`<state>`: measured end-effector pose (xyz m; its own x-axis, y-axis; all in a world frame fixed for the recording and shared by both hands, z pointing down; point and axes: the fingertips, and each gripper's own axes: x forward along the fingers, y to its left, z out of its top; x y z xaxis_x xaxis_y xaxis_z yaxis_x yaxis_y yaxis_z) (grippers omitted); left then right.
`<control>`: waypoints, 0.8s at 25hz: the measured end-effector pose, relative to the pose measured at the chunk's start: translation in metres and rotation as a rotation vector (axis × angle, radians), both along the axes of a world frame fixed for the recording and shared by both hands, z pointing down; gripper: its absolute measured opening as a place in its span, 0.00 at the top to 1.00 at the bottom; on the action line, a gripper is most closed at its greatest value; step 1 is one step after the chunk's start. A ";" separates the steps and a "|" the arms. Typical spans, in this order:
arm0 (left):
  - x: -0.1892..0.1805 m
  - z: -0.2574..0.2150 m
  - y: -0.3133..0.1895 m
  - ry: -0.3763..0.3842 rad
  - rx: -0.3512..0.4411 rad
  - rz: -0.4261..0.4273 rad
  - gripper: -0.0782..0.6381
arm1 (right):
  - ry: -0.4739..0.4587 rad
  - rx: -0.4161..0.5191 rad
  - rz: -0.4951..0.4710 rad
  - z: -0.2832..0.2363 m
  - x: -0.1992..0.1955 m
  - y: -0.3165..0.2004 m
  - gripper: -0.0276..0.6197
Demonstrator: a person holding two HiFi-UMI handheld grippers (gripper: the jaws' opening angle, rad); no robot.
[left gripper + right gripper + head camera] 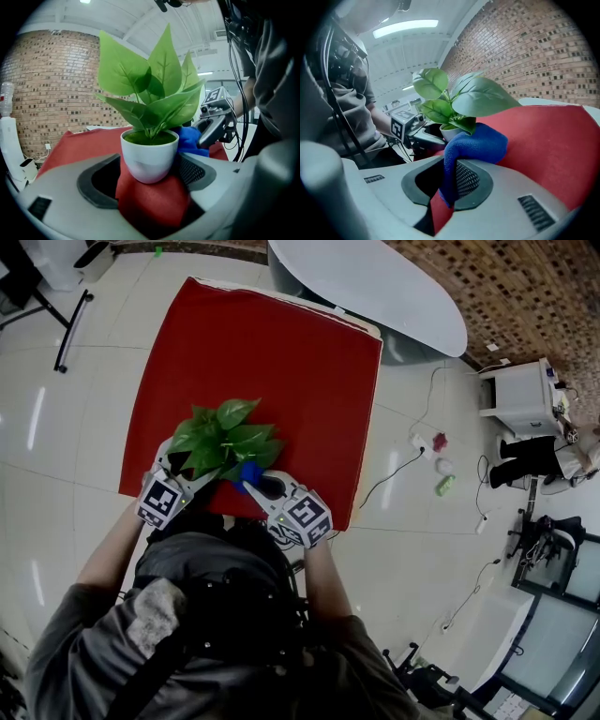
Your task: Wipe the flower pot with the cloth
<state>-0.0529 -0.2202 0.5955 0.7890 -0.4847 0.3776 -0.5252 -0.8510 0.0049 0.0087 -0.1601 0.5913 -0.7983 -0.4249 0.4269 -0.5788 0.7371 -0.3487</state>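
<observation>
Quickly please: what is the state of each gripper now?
Left gripper: closed on the white round flower pot.
Right gripper: closed on the soft blue cloth.

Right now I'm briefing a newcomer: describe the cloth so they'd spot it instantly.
Find the red table; at its near edge stands a leafy white flower pot. Beside it, pinched in the right tongs, is the cloth, the only bright blue thing.
</observation>
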 end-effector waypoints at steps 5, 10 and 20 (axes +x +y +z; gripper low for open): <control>-0.013 0.004 0.003 0.010 -0.043 -0.053 0.31 | -0.008 0.003 0.153 -0.009 0.040 -0.006 0.86; -0.039 0.001 0.008 0.044 -0.069 -0.164 0.32 | 0.011 0.050 0.240 -0.019 0.066 -0.010 0.86; -0.041 -0.083 0.091 0.057 0.088 -0.300 0.53 | -0.033 0.234 0.435 -0.098 0.119 0.073 0.86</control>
<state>-0.0939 -0.1288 0.5123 0.6248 -0.7278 0.2827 -0.7537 -0.6567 -0.0252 0.1273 -0.0869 0.4932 -0.5376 -0.8030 0.2571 -0.8414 0.4909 -0.2260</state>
